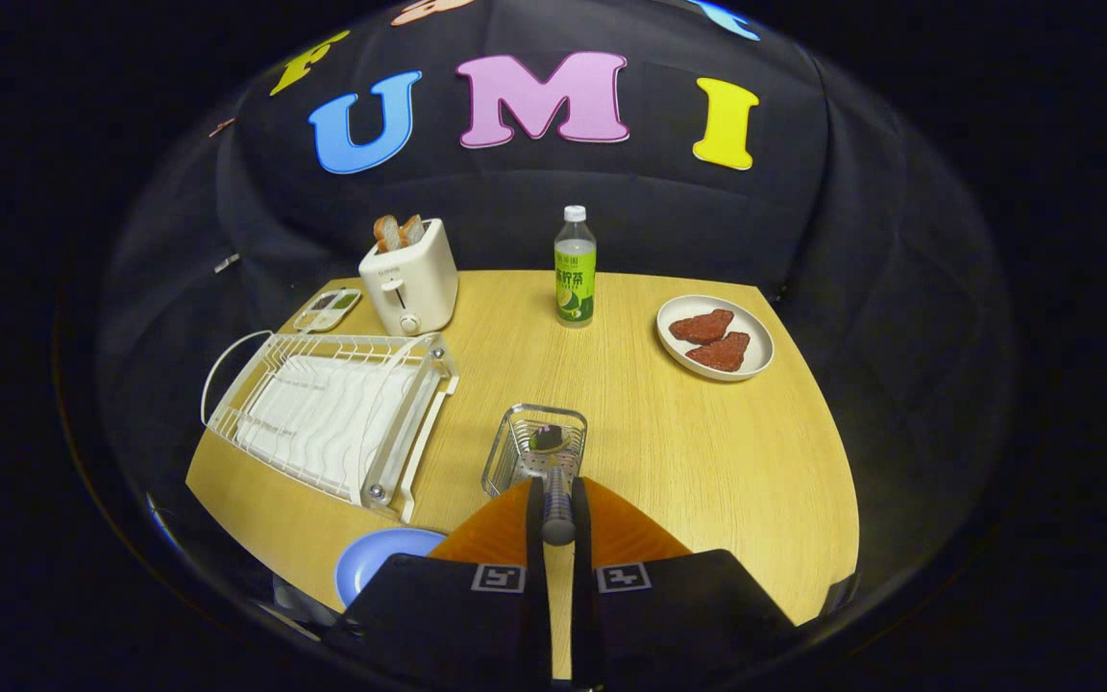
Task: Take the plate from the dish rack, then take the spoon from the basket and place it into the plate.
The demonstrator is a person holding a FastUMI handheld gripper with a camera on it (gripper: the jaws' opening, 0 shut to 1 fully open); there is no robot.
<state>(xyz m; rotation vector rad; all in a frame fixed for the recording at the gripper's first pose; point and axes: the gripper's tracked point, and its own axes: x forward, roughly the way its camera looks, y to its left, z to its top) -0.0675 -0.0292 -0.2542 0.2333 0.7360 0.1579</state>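
The claw [558,514] is nearly closed, its two fingers pressed on either side of the grey handle of the spoon [558,495]. The spoon's dark head still sits down inside the wire basket [534,447], dead ahead of the fingers at twelve o'clock, so it looks gripped but not yet lifted clear.

The first half of the job seems done. The rack [328,418], out at about ten o'clock from the basket, stands empty, and a blue plate [376,567] lies flat on the surface [688,452] at about eight o'clock from the claw, near the front edge and partly hidden behind the claw's body. I take that to be the plate meant for the spoon.

What is left, as I judge it: draw the spoon up out of the basket, carry it back and toward the eight o'clock side, and set it into the blue plate. The handle is slim and the basket walls are close, so the lift wants to go straight up.

Further off, none of it in play: a toaster [409,284] at eleven o'clock, a bottle [575,269] at twelve, and a white plate [715,336] with two reddish pieces at two o'clock.
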